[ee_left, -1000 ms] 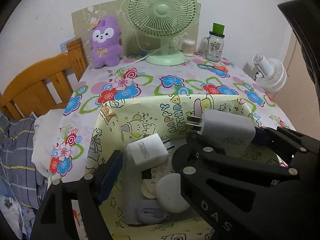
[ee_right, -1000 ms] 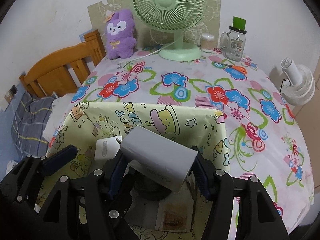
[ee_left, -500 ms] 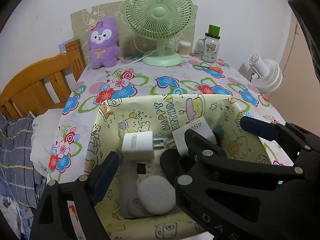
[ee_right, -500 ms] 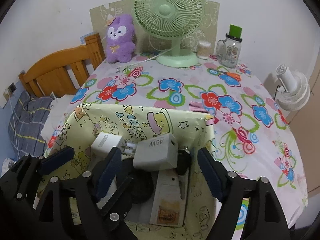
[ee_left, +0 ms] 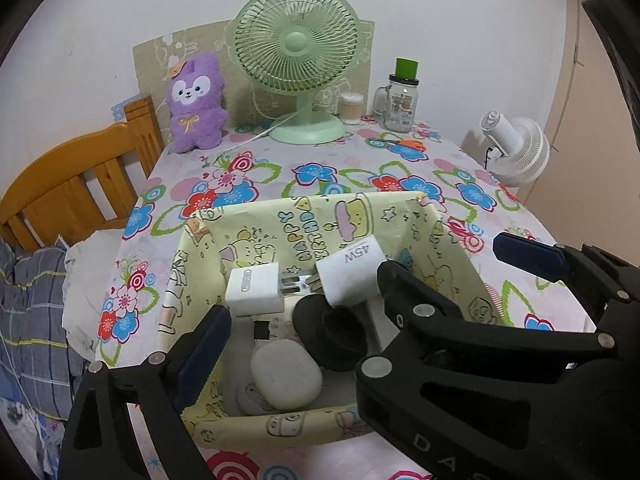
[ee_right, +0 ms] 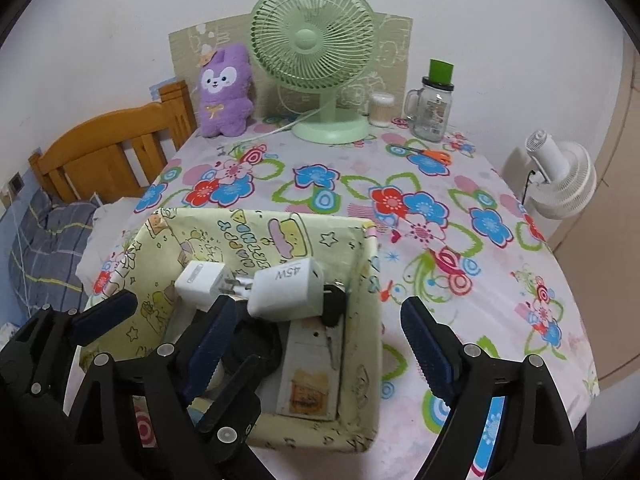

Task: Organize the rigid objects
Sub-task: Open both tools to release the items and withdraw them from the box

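Note:
A yellow cartoon-print storage box (ee_left: 304, 216) (ee_right: 372, 264) sits on the flowered table. Inside lie a white 45W charger (ee_left: 350, 270) (ee_right: 286, 288), a smaller white plug adapter (ee_left: 254, 292) (ee_right: 200, 282), a white oval case (ee_left: 286, 374), a black round object (ee_left: 332, 332) and a flat white box (ee_right: 308, 372). My left gripper (ee_left: 360, 300) is open and empty over the box's near side. My right gripper (ee_right: 316, 344) is open and empty just above the box's near right part.
A green desk fan (ee_left: 298, 60), a purple plush toy (ee_left: 196, 102), a cotton-swab jar (ee_left: 352, 108), a glass mug jar (ee_left: 400, 100) and orange scissors (ee_left: 404, 145) stand at the table's far side. A wooden bed frame (ee_left: 76, 184) is left, a white fan (ee_left: 516, 152) right.
My right gripper opened and let the 45W charger drop into the box, then both grippers drew back and up from the box.

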Tool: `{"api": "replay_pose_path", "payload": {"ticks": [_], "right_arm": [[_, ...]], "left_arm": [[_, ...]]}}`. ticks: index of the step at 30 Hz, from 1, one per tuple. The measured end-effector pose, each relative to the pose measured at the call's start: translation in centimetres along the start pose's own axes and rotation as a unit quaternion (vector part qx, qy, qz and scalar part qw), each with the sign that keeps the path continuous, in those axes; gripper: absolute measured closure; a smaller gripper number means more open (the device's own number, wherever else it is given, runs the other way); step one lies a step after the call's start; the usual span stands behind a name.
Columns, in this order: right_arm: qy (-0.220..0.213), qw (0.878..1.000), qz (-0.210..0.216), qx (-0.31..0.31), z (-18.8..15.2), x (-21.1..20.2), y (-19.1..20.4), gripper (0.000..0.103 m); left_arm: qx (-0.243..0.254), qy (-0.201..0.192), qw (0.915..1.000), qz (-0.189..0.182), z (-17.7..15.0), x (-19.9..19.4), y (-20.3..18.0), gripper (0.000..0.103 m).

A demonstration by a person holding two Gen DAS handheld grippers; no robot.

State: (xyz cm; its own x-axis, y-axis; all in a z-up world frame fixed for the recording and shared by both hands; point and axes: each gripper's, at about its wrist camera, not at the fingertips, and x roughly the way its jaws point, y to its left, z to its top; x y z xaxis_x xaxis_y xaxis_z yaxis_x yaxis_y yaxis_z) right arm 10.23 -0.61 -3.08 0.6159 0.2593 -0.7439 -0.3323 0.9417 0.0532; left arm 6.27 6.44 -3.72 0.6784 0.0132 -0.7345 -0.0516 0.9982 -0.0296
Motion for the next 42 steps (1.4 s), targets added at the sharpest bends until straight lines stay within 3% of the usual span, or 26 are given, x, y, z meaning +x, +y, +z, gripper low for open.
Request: {"api": "replay_pose_path", "payload": {"ticks": [21,42], "right_arm": [[-0.007,0.998,-0.035,0.045,-1.7,-3.0,-5.5,0.012],[-0.059,0.993,-0.077,0.069,-2.8,-8.9,-10.3,0.007]], "left_arm": [[0.005,-0.003,1.0000,-0.007,0.2,-0.9,-2.9,0.005],[0.023,-0.055,0.9982,0.007,0.8,-5.0,-5.0,0.004]]}}
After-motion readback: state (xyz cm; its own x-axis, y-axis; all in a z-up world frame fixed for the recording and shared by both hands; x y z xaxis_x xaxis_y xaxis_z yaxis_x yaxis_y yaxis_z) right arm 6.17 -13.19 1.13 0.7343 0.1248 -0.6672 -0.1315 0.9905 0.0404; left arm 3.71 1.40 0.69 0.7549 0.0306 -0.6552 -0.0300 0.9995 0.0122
